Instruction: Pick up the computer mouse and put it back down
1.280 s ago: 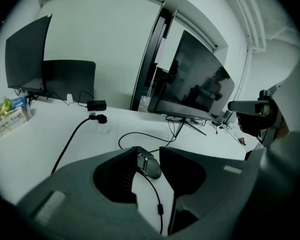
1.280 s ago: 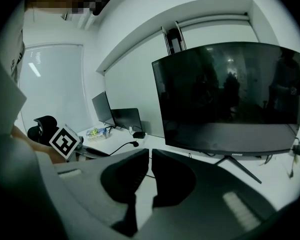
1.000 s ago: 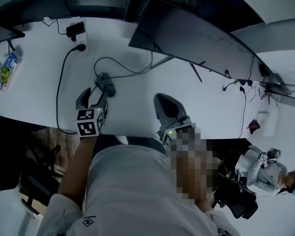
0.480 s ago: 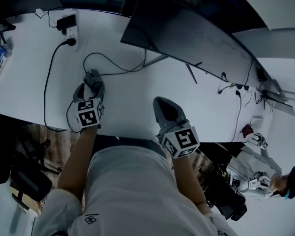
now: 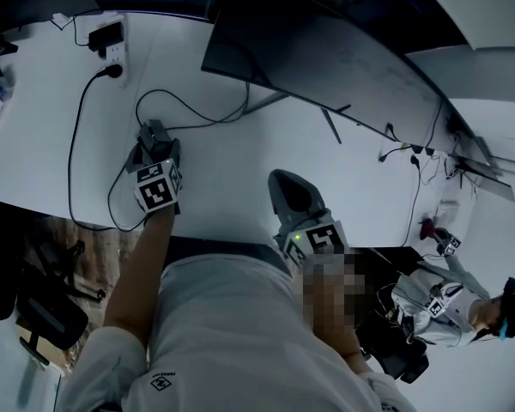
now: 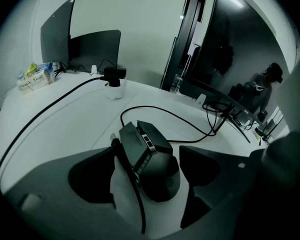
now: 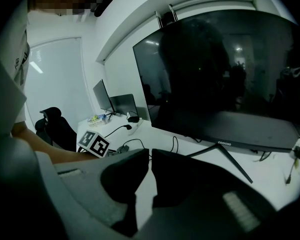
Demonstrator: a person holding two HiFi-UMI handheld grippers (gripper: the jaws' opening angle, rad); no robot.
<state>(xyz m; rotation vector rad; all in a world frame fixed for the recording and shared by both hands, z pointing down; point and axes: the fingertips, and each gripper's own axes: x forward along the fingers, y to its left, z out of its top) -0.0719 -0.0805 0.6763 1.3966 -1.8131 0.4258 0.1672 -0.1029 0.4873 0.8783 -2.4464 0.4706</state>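
On the white desk (image 5: 34, 161) by the dark monitor (image 5: 326, 58), we are opening the jaws of our left gripper (image 6: 150, 156) around the corded computer mouse (image 6: 157, 176), apparently to leave it resting left of the monitor's stand, while our right gripper (image 7: 149, 152) waits closed and empty before it.

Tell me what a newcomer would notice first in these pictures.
The dark mouse stands out first. It lies on the white desk between the jaws of the left claw, which are opening around it. Behind it a big dark monitor spans the desk, and the right claw hangs shut and empty near the desk's front edge.
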